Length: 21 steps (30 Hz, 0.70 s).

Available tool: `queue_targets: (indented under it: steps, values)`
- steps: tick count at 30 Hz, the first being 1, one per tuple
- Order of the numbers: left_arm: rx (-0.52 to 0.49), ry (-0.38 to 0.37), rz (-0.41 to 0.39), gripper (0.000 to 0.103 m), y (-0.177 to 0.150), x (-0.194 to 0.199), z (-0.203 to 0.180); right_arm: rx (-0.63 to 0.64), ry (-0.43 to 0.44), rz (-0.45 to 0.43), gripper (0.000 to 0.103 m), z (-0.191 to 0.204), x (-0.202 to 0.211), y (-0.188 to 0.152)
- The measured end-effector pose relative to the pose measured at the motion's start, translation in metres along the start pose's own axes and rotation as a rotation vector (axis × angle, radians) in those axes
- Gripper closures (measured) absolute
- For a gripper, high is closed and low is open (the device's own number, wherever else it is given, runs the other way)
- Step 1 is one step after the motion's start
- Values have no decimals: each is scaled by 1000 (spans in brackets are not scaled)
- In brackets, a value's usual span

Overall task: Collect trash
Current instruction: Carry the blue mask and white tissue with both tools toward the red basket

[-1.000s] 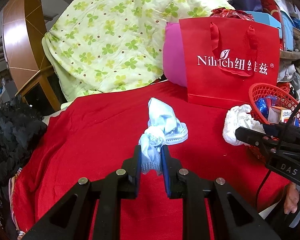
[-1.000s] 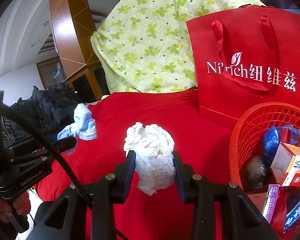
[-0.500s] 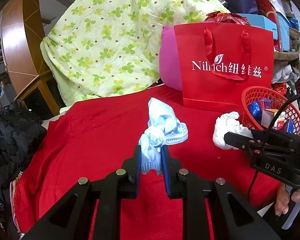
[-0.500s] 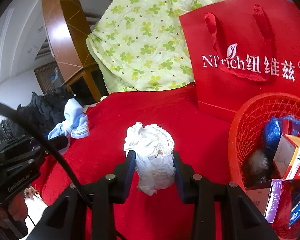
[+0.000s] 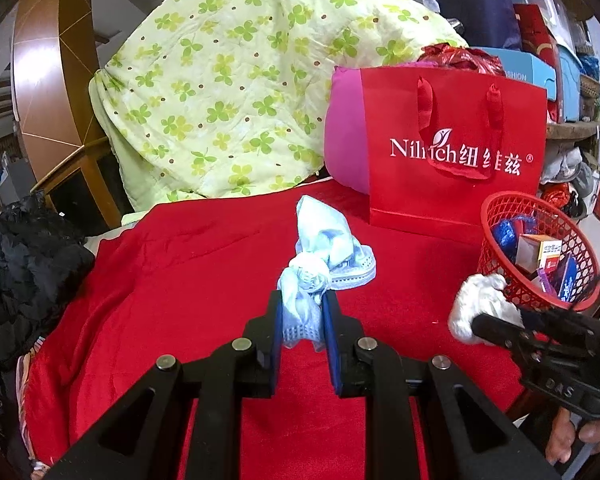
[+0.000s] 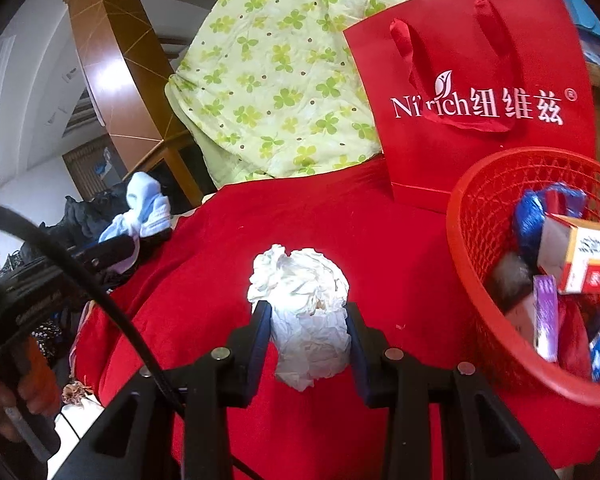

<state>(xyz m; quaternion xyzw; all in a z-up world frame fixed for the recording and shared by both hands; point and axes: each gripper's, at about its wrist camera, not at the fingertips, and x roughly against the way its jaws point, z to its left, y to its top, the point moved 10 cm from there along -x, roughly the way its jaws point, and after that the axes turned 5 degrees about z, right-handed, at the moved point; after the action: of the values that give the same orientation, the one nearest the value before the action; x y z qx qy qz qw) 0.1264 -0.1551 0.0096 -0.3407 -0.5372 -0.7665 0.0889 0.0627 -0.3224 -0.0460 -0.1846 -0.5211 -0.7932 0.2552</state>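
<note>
My left gripper [image 5: 302, 318] is shut on a crumpled light-blue face mask [image 5: 324, 256] and holds it above the red cloth [image 5: 204, 264]. My right gripper [image 6: 305, 322] is shut on a crumpled white paper wad [image 6: 306, 312], held above the cloth just left of the red mesh basket [image 6: 466, 240]. The basket holds a blue wrapper, a small carton and other packets. In the left wrist view the wad [image 5: 480, 304] and right gripper sit beside the basket [image 5: 496, 232]. The mask also shows at the left of the right wrist view [image 6: 144, 208].
A red Nilrich paper bag [image 5: 452, 184] stands behind the basket against a pink cushion [image 5: 344, 148]. A green clover-print quilt [image 5: 228, 92] is piled at the back. Black clothing [image 5: 24, 264] lies at the left edge. A wooden bed frame [image 5: 48, 92] stands behind.
Both grippers keep hold of their items. The right gripper with the white wad has moved closer to the red basket; the left gripper with the mask has lifted and drawn back slightly.
</note>
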Motion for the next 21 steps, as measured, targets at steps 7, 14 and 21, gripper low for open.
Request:
queue_targets:
  steps: [7,14,21]
  values:
    - [16,-11,-30,83,1,17,6,39,-21,-34,64,16,38,-1]
    - [36,-21,-68,83,3,39,15,108,-16,-76,64,49,69,5]
    - [62,-16,-108,83,4,60,31,173,-24,-98,64,80,86,6]
